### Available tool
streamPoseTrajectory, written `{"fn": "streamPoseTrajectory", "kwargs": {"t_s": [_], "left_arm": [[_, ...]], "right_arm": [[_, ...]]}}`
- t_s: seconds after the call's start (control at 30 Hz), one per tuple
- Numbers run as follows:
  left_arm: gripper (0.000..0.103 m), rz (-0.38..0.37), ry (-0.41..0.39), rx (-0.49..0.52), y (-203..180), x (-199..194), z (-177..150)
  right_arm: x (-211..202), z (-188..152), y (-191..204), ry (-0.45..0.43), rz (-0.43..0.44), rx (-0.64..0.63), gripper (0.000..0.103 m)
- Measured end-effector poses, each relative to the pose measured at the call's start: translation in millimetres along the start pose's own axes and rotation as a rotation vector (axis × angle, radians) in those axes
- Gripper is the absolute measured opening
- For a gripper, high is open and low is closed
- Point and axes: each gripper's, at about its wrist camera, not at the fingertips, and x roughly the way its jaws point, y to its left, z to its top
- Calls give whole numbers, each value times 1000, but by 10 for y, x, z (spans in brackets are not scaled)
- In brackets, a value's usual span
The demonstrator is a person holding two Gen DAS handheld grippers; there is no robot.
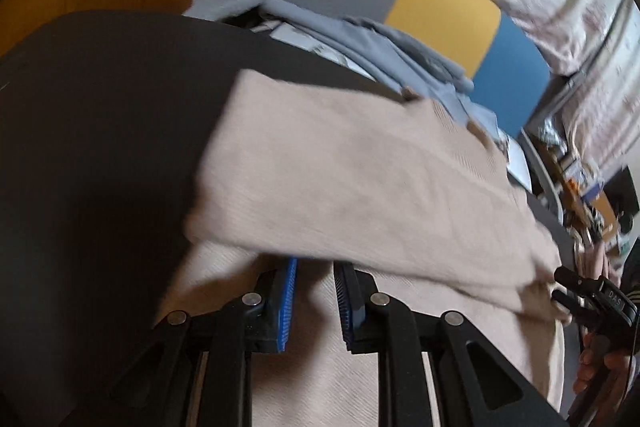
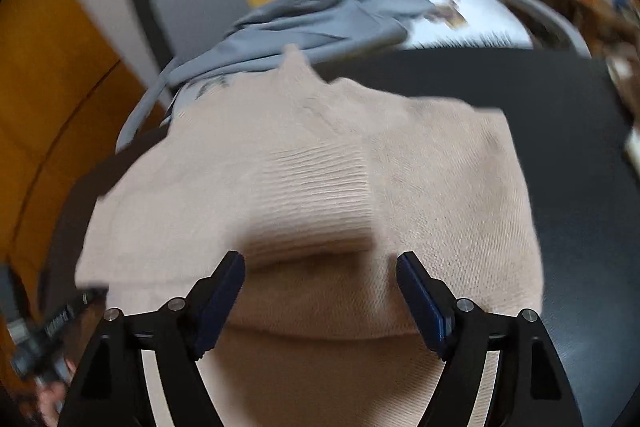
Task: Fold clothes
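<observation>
Partly blurred beige sweater

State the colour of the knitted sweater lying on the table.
Beige sweater; clearest in the right wrist view.

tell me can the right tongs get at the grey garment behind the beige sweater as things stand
Probably yes. The right tongs stand open and empty over the beige sweater, and the grey garment lies uncovered just beyond it on the dark table.
</observation>
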Motion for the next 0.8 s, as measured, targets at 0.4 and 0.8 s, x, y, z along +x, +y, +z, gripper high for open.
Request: {"fn": "streamPoseTrajectory", "kwargs": {"t_s": [0.4, 0.8], "left_arm": [[11, -142, -135, -327, 725, -97, -105], [4, -96, -116, -334, 684, -182, -131]], "right_arm": [[-202, 265, -26, -119, 70, 59, 7], [25, 118, -280, -58, -96, -24, 16]]}}
